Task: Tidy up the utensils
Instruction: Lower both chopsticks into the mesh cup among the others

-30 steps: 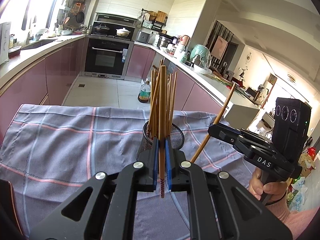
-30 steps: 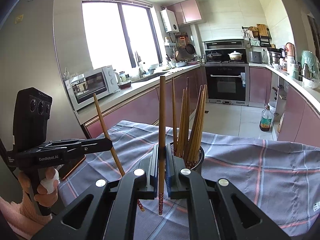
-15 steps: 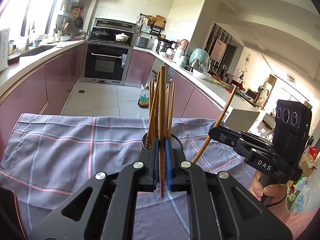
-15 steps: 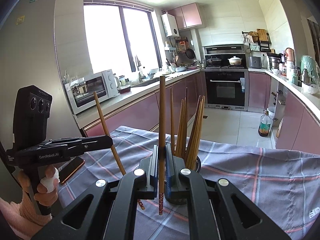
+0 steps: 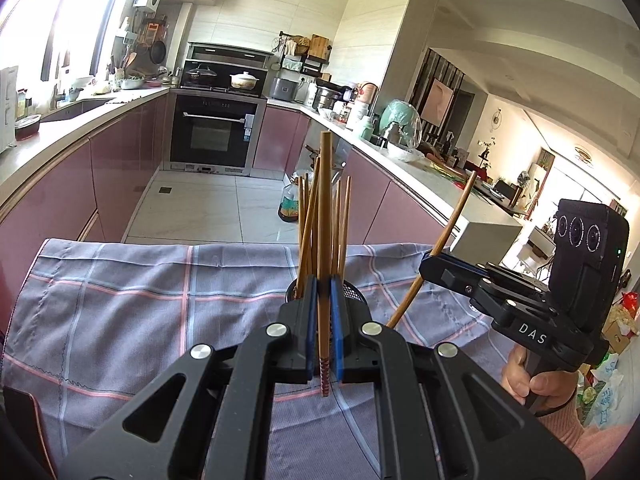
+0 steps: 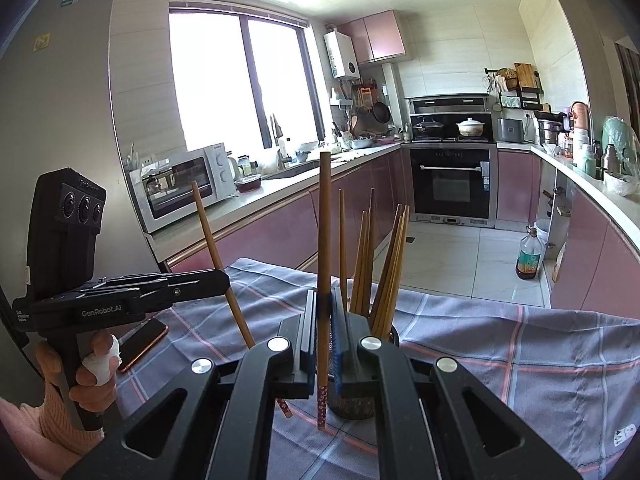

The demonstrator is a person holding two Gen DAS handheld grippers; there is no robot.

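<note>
Chopsticks everywhere: left claw [image 5: 323,332] is clamped on one upright chopstick [image 5: 325,240], right claw [image 6: 323,344] pinches another chopstick [image 6: 324,248]. Both hover near the mesh holder [image 6: 352,400], full of sticks, on the checked cloth [image 6: 520,360] covering the bench.

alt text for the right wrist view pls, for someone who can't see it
The right gripper is shut on a wooden chopstick held upright above a checked cloth, just in front of a dark mesh holder filled with chopsticks. At left, a hand holds the left gripper, shut on a slanted chopstick; a kitchen lies behind.
</note>
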